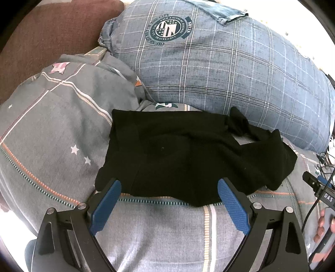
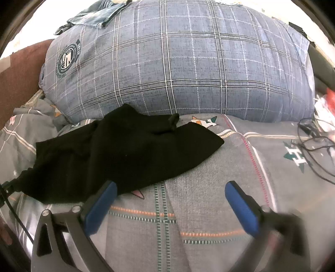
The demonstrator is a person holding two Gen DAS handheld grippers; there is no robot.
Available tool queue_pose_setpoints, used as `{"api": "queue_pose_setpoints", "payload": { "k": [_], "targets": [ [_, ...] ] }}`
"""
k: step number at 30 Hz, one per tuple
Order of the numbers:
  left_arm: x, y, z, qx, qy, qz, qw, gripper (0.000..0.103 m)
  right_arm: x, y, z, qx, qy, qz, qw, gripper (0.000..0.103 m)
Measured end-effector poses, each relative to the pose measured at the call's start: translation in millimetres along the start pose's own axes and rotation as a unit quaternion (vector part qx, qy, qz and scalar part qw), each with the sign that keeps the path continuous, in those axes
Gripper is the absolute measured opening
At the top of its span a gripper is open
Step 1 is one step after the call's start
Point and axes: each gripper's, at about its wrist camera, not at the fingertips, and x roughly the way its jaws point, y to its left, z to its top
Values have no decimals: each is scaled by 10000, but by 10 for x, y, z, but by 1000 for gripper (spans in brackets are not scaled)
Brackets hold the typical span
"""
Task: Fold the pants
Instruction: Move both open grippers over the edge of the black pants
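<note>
The black pants [image 1: 188,154] lie in a folded, slightly rumpled bundle on the grey patterned bedsheet [image 1: 167,234]. My left gripper [image 1: 169,188] is open, its blue pads just short of the bundle's near edge with nothing between them. In the right wrist view the pants [image 2: 117,154] sit left of centre, a small black flap sticking up at the far edge. My right gripper [image 2: 171,188] is open over bare sheet [image 2: 199,198]; its left pad [image 2: 100,207] lies beside the bundle's near right edge. The other gripper's body and a hand [image 1: 322,226] show at the left view's right edge.
A large blue plaid pillow [image 2: 178,69] stands right behind the pants. A piece of denim [image 2: 94,15] lies on its top. A grey pillow [image 1: 52,117] is on the left, a brown headboard [image 1: 41,31] beyond it. Black cables [image 2: 314,146] sprawl on the sheet at the right.
</note>
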Motion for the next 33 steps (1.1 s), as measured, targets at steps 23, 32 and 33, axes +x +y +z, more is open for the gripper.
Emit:
{"api": "queue_pose_setpoints", "payload": {
  "k": [23, 32, 33],
  "targets": [
    [81, 306, -234, -347, 332, 124, 9988, 94, 231, -52, -64, 30, 298, 57, 9995, 103],
    [227, 483, -204, -726, 428, 124, 9964, 94, 378, -189, -68, 299, 419, 83, 9986, 103],
    [240, 478, -194, -731, 409, 116, 9964, 94, 385, -201, -69, 308, 418, 82, 9986, 103]
  ]
}}
